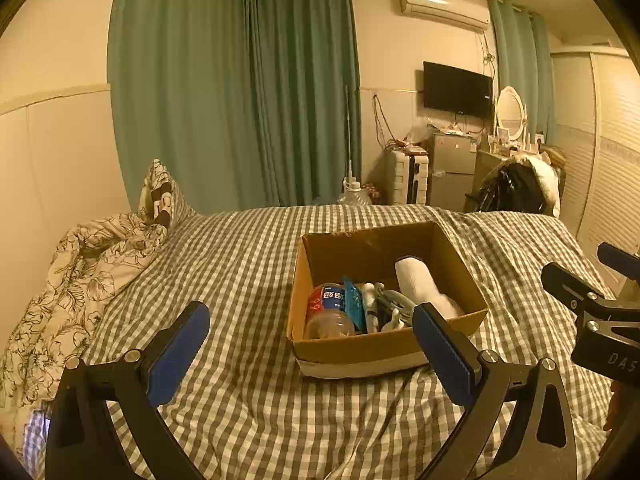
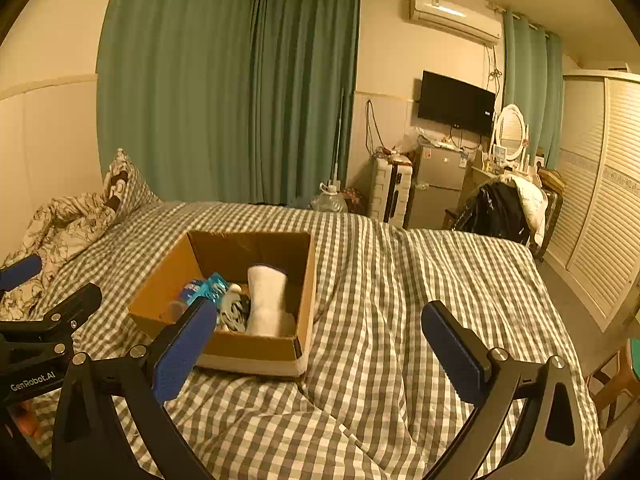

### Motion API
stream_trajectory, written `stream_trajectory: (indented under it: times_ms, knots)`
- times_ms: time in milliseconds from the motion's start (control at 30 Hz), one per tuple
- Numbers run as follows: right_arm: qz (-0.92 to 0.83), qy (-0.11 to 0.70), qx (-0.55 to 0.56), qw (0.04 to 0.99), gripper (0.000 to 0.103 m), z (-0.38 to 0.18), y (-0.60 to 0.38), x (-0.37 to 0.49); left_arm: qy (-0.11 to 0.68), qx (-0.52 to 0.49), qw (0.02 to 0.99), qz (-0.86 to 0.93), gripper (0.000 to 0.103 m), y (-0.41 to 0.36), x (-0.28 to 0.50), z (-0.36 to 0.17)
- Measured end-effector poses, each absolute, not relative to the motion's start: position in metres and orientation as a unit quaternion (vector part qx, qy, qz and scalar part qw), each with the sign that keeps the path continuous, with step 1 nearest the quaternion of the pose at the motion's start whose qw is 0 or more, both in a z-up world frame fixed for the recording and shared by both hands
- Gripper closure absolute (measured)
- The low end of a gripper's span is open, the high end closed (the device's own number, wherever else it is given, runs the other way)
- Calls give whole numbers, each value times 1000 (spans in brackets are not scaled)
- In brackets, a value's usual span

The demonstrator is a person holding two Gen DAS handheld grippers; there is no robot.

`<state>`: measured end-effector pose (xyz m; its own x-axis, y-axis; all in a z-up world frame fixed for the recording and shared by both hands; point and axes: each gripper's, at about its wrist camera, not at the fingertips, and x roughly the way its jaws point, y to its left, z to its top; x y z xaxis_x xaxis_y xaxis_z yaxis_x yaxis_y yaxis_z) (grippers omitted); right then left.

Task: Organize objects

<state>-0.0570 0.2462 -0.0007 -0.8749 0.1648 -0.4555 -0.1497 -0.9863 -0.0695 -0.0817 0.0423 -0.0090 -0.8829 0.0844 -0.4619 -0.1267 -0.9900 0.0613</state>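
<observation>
Both grippers spread wide and empty over a checked bed, the box of things ahead.

Left wrist view: the left gripper has its jaws fully apart, holding nothing; the cardboard box sits on the bedspread at about one o'clock (bottle, white sock inside). Right wrist view: the right gripper is equally wide and empty, the box at eleven o'clock, its sock upright.
</observation>
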Motion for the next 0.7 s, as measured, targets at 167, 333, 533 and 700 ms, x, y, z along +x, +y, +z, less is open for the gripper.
stream_trajectory:
  times_ms: [167, 333, 533, 700]
  knots:
    - [968, -10, -237, 85, 0, -2, 249, -56, 41, -238, 62, 968, 0, 42, -82, -8]
    - [968, -11, -235, 89, 0, 1, 248, -54, 44, -242, 60, 968, 0, 40, -80, -10]
    - [967, -17, -240, 89, 0, 1, 245, -55, 34, -246, 58, 967, 0, 34, -80, -9]
    - [967, -18, -240, 88, 0, 1, 244, -56, 29, -246, 50, 968, 0, 32, -80, -8]
